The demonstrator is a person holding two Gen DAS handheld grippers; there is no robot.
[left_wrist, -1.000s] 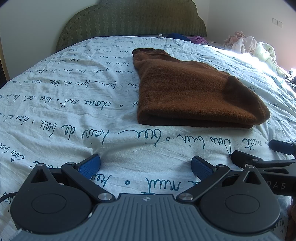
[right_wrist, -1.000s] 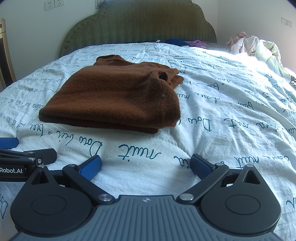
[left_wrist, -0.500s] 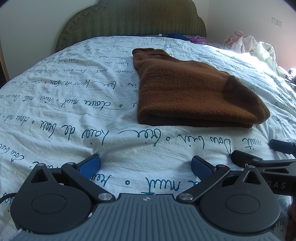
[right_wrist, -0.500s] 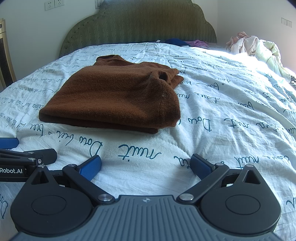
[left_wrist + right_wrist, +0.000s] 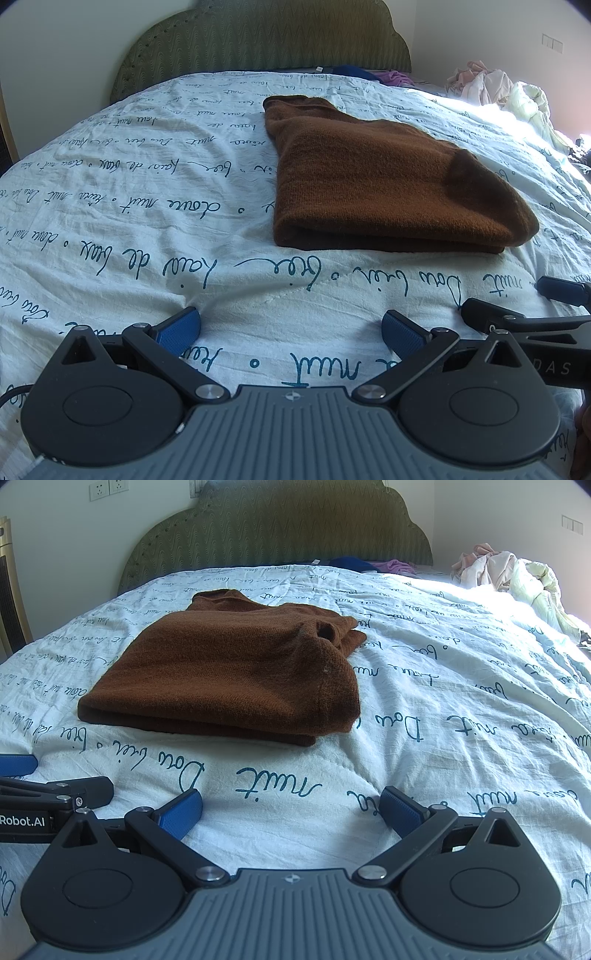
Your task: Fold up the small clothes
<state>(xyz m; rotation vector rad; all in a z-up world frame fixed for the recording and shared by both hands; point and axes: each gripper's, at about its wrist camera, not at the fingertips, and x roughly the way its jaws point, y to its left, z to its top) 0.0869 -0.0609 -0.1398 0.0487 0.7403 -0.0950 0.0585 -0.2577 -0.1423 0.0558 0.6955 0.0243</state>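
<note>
White bedding printed with blue script point(image 5: 155, 229) covers the bed and fills both views. At the bottom of each frame the tongs rest low over it, empty: the left gripper point(image 5: 291, 328) and right gripper point(image 5: 291, 806) both have their blue pads spread wide, gripping nothing. Beyond them, at mid-frame, the brown knit sweater point(image 5: 229, 672) lies folded in stacked layers, well apart from both tools.

Risks, judged from this layout:
- A pinch on the near edge may catch only the top layer and peel the fold open.
- A low approach may also gather the loose bedding.

Farther back stand the green headboard point(image 5: 280, 531) and, upper right, a heap of pale clothes point(image 5: 513, 572), its items indistinguishable. The sweater's sleeves are tucked out of sight, and the layer count is unclear.
</note>
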